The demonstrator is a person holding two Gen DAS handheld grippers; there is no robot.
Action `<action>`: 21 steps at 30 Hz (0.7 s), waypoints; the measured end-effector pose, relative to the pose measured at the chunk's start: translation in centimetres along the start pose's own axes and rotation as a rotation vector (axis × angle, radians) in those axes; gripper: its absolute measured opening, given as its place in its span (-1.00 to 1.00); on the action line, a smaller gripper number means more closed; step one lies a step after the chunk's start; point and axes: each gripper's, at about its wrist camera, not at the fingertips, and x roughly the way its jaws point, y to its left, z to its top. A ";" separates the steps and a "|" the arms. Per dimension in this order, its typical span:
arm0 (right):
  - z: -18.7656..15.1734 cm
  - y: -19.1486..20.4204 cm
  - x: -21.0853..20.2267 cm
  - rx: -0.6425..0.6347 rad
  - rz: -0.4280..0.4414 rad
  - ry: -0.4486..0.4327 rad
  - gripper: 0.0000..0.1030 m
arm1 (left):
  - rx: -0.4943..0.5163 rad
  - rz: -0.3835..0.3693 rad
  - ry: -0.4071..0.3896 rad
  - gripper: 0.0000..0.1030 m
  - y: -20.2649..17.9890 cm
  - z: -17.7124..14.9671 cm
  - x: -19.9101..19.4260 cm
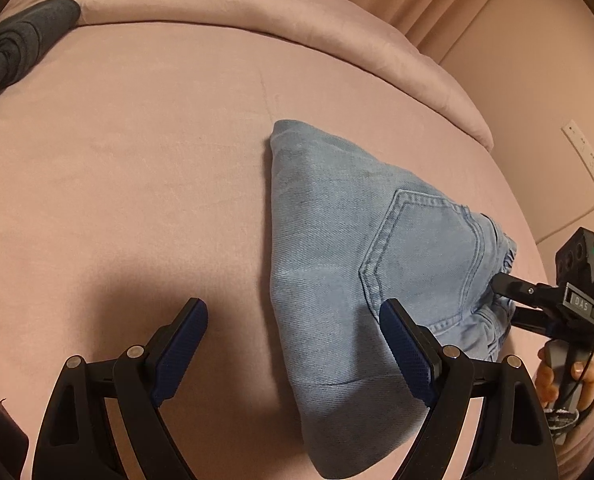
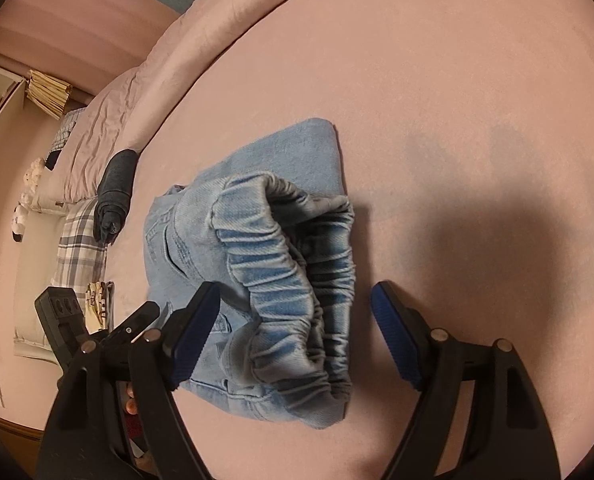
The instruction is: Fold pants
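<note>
Because the pants (image 1: 337,264) already lie as a compact folded bundle on the pink bed (image 1: 137,160), both tools seem poised only to tidy it: the left gripper (image 1: 293,340) hovers with jaws spread, one finger over bare sheet and the other over the denim's edge, while the right gripper (image 2: 295,332) sits spread at the gathered waistband, pinching nothing. Light blue twill, stitched back pocket up, looks stiff and thick, its ruched elastic waist (image 2: 297,272) bulging open, against smooth, velvety bedding; a dark rolled garment (image 1: 21,40) lies well apart.

Folded jeans (image 1: 337,248) on pink bed (image 1: 137,184); left claw (image 1: 293,320) spread wide.
</note>
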 end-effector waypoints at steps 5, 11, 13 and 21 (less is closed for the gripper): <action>0.2 0.3 0.4 -0.017 -0.024 0.005 0.54 | -0.076 -0.131 0.043 0.69 0.9 1.0 0.6; 0.6 -0.1 1.2 -0.023 0.009 0.022 0.70 | -0.163 -0.324 0.102 0.69 1.6 1.7 1.5; 0.7 -0.1 1.4 -0.035 0.022 0.027 0.76 | -0.149 -0.312 0.110 0.69 1.4 1.9 1.8; 1.0 1.3 2.5 -0.119 0.019 0.052 0.87 | -0.179 -0.343 0.106 0.69 1.6 2.3 2.0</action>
